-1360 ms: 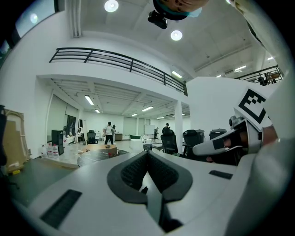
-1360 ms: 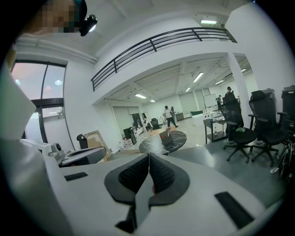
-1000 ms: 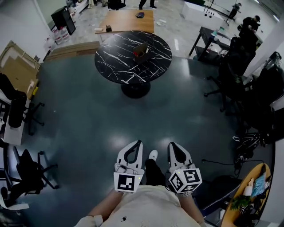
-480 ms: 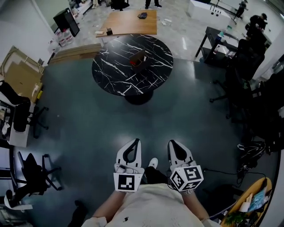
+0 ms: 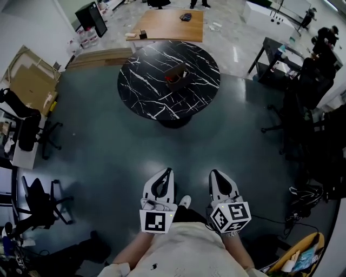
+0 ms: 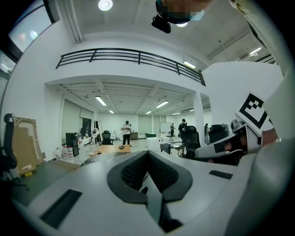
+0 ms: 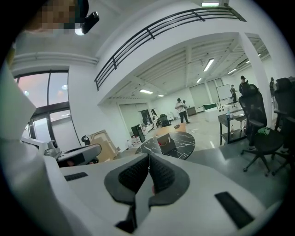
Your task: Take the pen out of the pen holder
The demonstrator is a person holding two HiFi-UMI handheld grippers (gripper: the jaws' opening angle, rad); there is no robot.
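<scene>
1. A person in a pale top (image 5: 181, 251) looks down on two hand-held grippers kept close in front of the body, both aimed ahead across the room.
2. The left gripper (image 5: 169, 171) carries its marker cube (image 5: 157, 222) at the near end; its dark ribbed fingers (image 6: 131, 173) are pressed together at the tips with nothing between them.
3. The right gripper (image 5: 214, 172), just beside the left, points slightly downward; its fingers (image 7: 131, 177) are likewise pressed together and hold nothing.
4. A pale shoe (image 5: 185, 202) shows between the two grippers on the dark grey-green floor (image 5: 108, 151).
5. A wide stretch of that floor separates the grippers from a round black desk (image 5: 148, 89) veined in white, standing on a single dark foot.
6. The pen holder (image 5: 177, 74), a small brown open-topped box, stands upright on the round desk, right of its middle and well apart from both grippers; something red shows at its base, and the pen itself is too small to make out.
7. To the left lie flattened cardboard (image 5: 27, 81) and a black office chair (image 5: 40, 203); more dark chairs (image 5: 305, 103) crowd the right side.
8. Beyond the round desk sits a wooden desk (image 5: 167, 24) bearing a few small dark items, with a black monitor (image 5: 91, 16) to its left.
9. Farthest off, a standing person (image 6: 126, 132) is visible in the bright open hall.
</scene>
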